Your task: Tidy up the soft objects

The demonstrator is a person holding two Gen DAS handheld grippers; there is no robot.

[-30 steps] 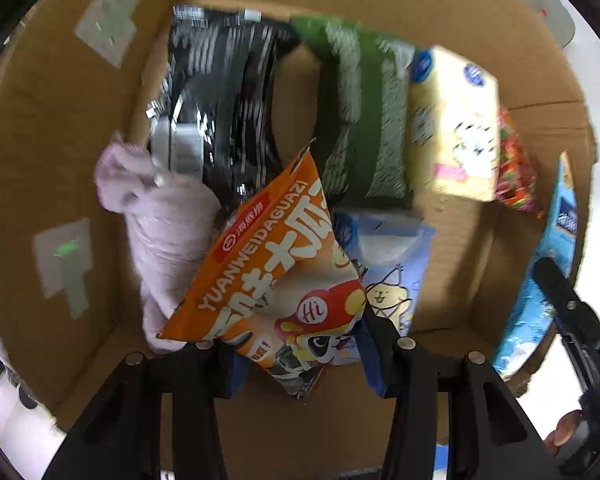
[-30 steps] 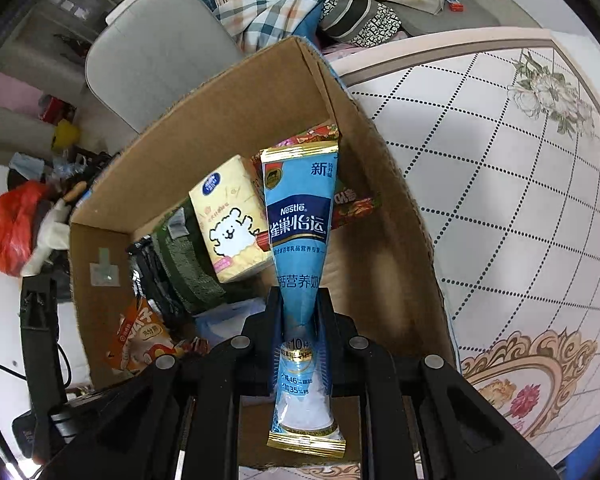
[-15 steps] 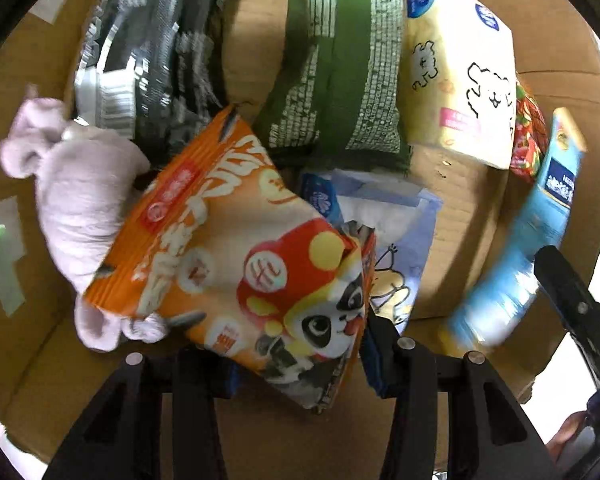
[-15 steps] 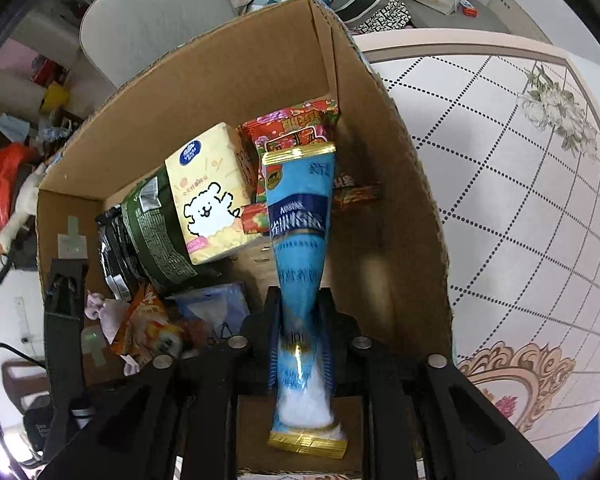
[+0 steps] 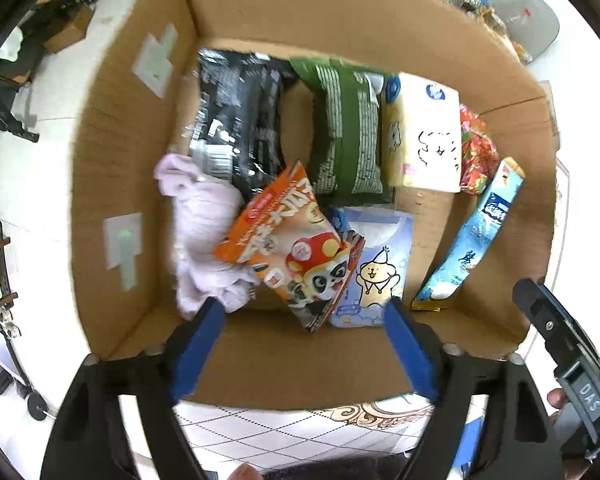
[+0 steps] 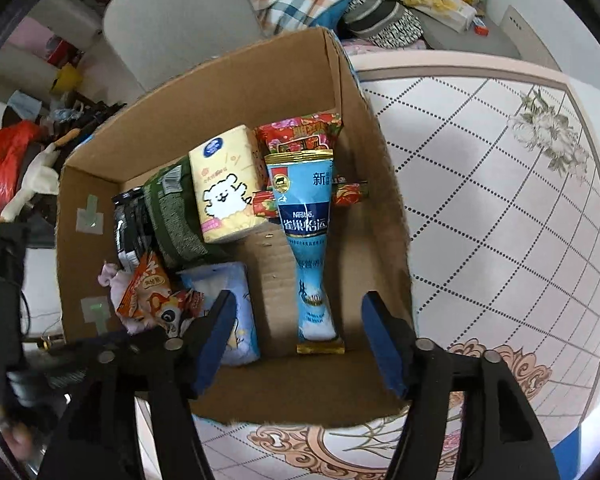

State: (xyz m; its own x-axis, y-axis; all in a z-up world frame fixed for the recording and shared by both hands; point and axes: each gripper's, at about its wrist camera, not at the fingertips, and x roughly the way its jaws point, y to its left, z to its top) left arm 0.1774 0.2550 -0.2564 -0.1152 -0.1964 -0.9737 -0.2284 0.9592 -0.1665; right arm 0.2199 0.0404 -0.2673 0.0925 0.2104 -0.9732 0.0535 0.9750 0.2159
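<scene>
A cardboard box [image 5: 112,168] holds several soft packs. The orange snack bag [image 5: 296,248] lies on a pale purple cloth [image 5: 204,236] and a light blue tissue pack [image 5: 380,264]. My left gripper [image 5: 304,344] is open and empty above the box's near wall. The blue Nestle pouch [image 6: 308,236] lies in the box, leaning on a red packet [image 6: 304,136]. My right gripper [image 6: 296,340] is open and empty just above the pouch's lower end. The pouch also shows in the left wrist view [image 5: 472,240].
In the box are a black pack [image 5: 240,116], a green pack [image 5: 344,128] and a yellow tissue pack [image 5: 420,136]. The box stands on a tiled-pattern table [image 6: 500,184]. A grey chair [image 6: 172,20] and clutter lie behind it.
Both grippers have opened and pulled back. The orange bag dropped from the left gripper into the box; the blue pouch dropped from the right gripper into the box.
</scene>
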